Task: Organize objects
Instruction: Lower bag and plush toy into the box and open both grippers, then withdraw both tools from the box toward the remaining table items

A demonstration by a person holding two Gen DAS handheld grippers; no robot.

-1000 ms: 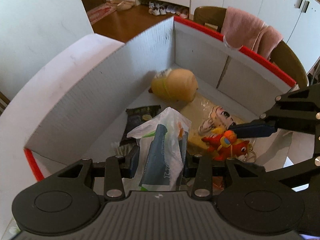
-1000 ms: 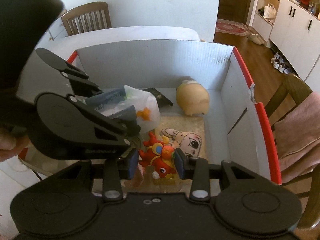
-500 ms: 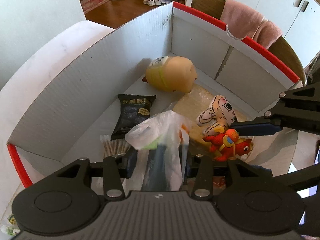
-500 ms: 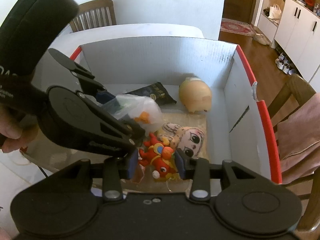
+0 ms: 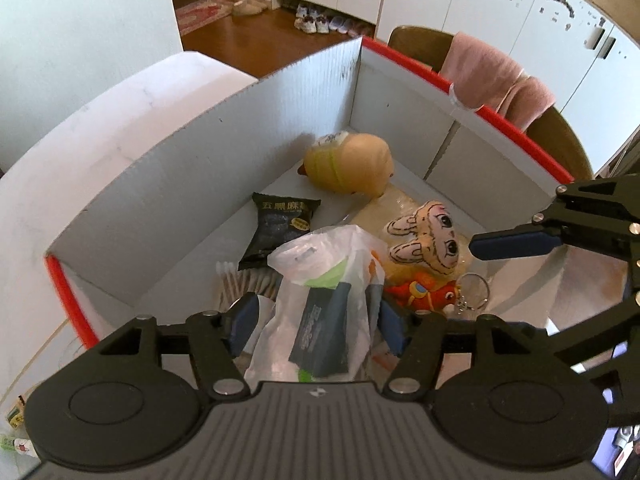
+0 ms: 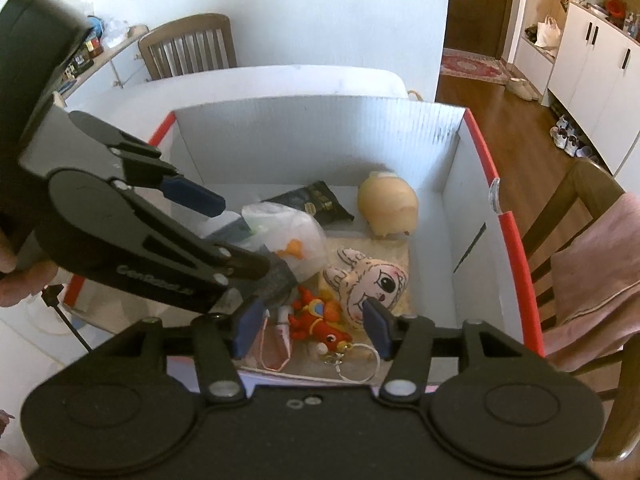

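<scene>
Inside the white box (image 5: 168, 184), near its front edge, the plastic bag (image 5: 332, 292) sits between the fingers of my left claw (image 5: 316, 324); the blue pads stand apart on either side of it, and contact cannot be confirmed. My right claw (image 6: 312, 326) is spread wide above the red toy keychain (image 6: 320, 322), gripping nothing.

Just beside the bag, toward the box's right wall: the keychain and the flat big-eyed plush (image 5: 428, 240). Toward the far wall: the black snack packet (image 5: 280, 232) and the tan round plush (image 5: 348, 166) near the far corner. A bundle of cotton swabs (image 5: 240, 282) lies along the left wall, partly covered by the bag.

The bag's dark contents are blurred; their print is unreadable. The left claw's body hides the box's near-left corner in the right wrist view.

The box stands on a white table (image 5: 92, 128). A pink towel (image 5: 492, 76) hangs over a wooden chair (image 5: 560, 148); behind are white cabinets and a wooden floor.
</scene>
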